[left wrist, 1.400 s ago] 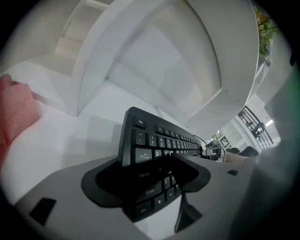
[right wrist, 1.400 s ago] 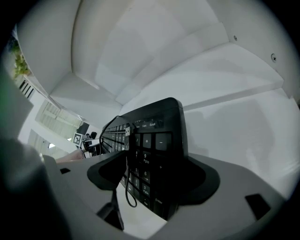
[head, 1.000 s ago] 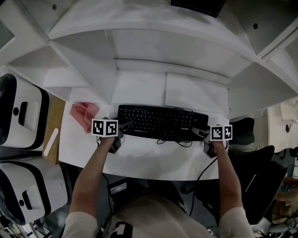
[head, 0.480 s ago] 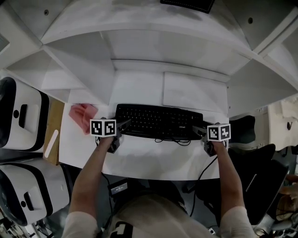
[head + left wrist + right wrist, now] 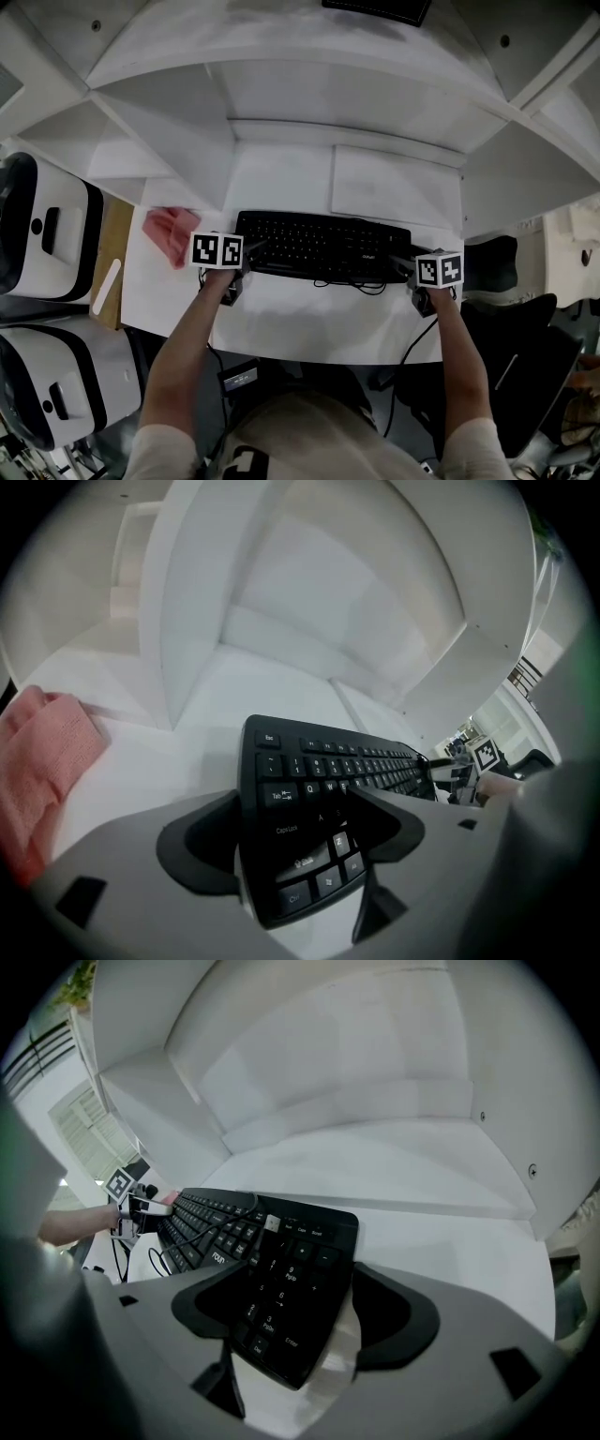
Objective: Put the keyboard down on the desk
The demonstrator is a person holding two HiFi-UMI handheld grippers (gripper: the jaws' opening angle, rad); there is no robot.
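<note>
At the keyboard's [image 5: 323, 246] left end, the left hand-held gripper [image 5: 249, 251] is clamped across keys and underside. At its right end, the right hand-held gripper [image 5: 399, 263] pinches the number pad. The keyboard's long axis runs straight between them, low over the worktop [image 5: 309, 319]. Whether its underside rests there is hidden.

pink cloth [image 5: 47, 761] cut off at frame edge, keyboard [image 5: 309, 761] corners hidden behind left gripper [image 5: 295, 841] and right gripper [image 5: 305, 1321]

"Tab", "Caps Lock" on keyboard [image 5: 302, 761]
</note>
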